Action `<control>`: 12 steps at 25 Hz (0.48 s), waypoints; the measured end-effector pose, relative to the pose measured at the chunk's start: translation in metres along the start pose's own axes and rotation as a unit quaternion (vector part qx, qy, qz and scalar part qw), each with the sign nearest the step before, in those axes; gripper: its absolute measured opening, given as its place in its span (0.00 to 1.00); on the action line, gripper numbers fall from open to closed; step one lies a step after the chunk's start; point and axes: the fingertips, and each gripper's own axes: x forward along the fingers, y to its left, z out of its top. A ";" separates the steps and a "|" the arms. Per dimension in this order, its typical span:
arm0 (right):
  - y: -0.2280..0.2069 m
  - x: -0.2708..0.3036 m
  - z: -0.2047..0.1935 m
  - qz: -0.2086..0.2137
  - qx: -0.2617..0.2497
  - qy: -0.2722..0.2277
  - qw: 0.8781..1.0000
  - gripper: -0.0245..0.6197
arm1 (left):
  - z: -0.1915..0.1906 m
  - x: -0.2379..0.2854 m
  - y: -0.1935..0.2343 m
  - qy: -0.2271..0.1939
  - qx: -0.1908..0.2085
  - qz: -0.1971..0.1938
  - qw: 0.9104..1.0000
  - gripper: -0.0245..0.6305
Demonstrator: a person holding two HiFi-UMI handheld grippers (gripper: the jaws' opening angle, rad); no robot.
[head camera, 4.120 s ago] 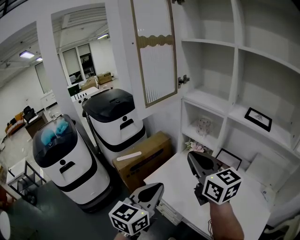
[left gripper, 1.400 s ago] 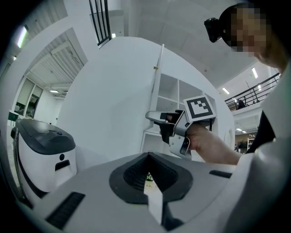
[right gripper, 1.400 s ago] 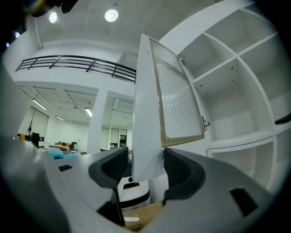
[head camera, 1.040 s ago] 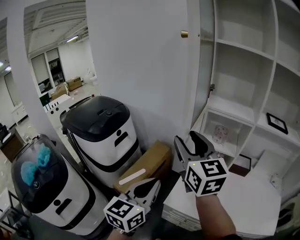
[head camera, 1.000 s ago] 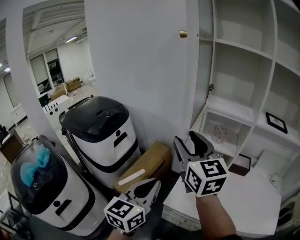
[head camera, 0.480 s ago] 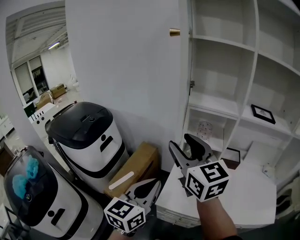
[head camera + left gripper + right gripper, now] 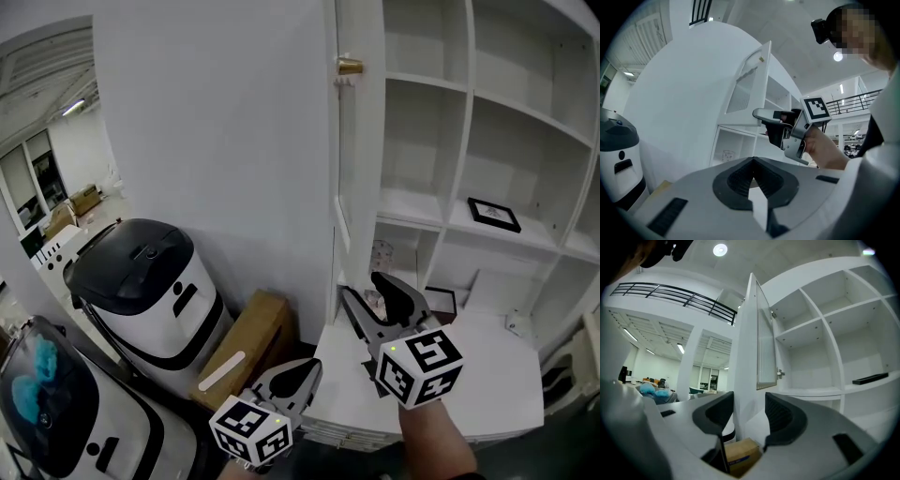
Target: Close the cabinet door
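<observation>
While the cabinet door (image 7: pixel 345 169) stands swung out from the white shelving (image 7: pixel 497 122), it shows edge-on in the head view, a narrow strip beside the shelving's left upright, with a brass knob (image 7: pixel 350 67) near its top. The right gripper (image 7: pixel 749 401) is held up just below and in front of the door's lower end, its jaws moderately apart with nothing clamped between them. In the right gripper view the door's edge and its ribbed panel show through the gap, farther off, and whether either jaw touches the door cannot be made out. The left gripper (image 7: pixel 753 161) hangs lower and to the left, well apart from the door; its jaws are drawn together with the tips meeting, and nothing is held in them. The left gripper view shows the hand (image 7: pixel 825 145) that holds the right gripper beside the door. A framed picture (image 7: pixel 493 214) lies on a shelf, and a small glass object (image 7: pixel 380 253) stands in a lower compartment above the white counter (image 7: pixel 478 375). Left of the cabinet, beside a white wall (image 7: pixel 216 141), sit a cardboard box (image 7: pixel 246 342) and a white bin with a black lid (image 7: pixel 141 281).
</observation>
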 end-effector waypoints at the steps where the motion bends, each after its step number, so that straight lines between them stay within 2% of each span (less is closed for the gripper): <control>1: -0.005 -0.004 0.000 -0.007 -0.002 -0.001 1.000 0.35 | -0.001 0.003 -0.002 0.002 -0.001 -0.005 1.000 0.04; 4: -0.021 -0.014 0.001 -0.032 -0.012 -0.004 0.999 0.30 | -0.006 0.014 -0.009 0.008 -0.005 -0.021 1.000 0.04; 9: -0.058 -0.032 0.000 -0.091 -0.028 -0.004 0.995 0.16 | -0.010 0.037 -0.022 0.016 -0.008 -0.050 0.999 0.04; 12: -0.080 -0.039 -0.003 -0.114 -0.016 0.001 0.993 0.14 | -0.012 0.044 -0.028 0.019 -0.010 -0.065 0.998 0.04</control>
